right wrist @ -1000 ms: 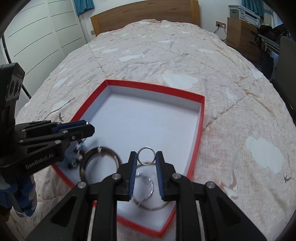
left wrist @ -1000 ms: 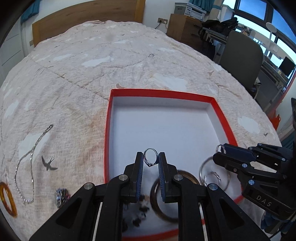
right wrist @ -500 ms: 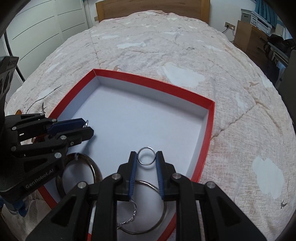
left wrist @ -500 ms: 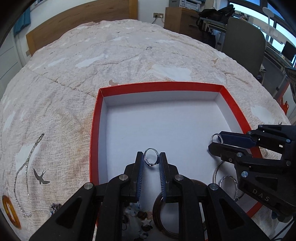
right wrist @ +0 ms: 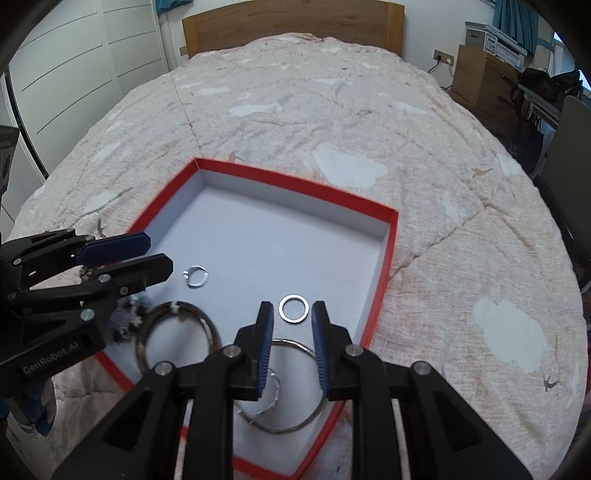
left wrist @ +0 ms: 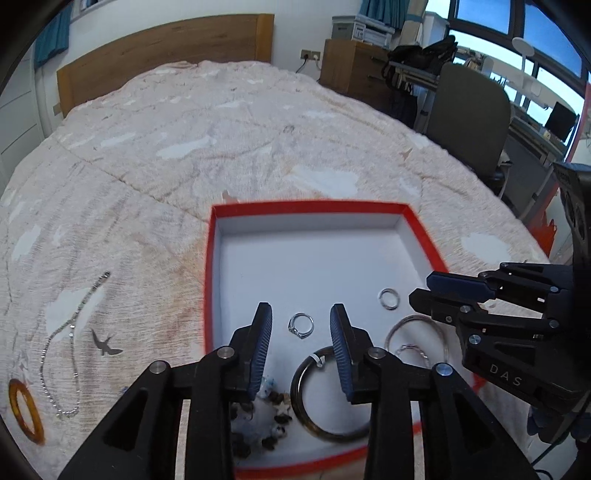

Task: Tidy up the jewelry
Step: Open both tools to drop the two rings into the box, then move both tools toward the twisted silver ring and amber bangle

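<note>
Left gripper (left wrist: 301,325) jaws have just been opening, now gaping with nothing gripped; the stone-set ring (left wrist: 301,325) is lying flat on the red-rimmed box (left wrist: 314,207) floor between the pads, setting turned to the near-left. Right gripper (right wrist: 292,323) is standing apart too, empty, plain ring (right wrist: 293,308) lying flat just past its tips. Far half of the box is sitting bare; bangles and beads are crowding the near edge.

Bedroom, quilted bed (right wrist: 295,110), wooden headboard (right wrist: 291,26)
</note>
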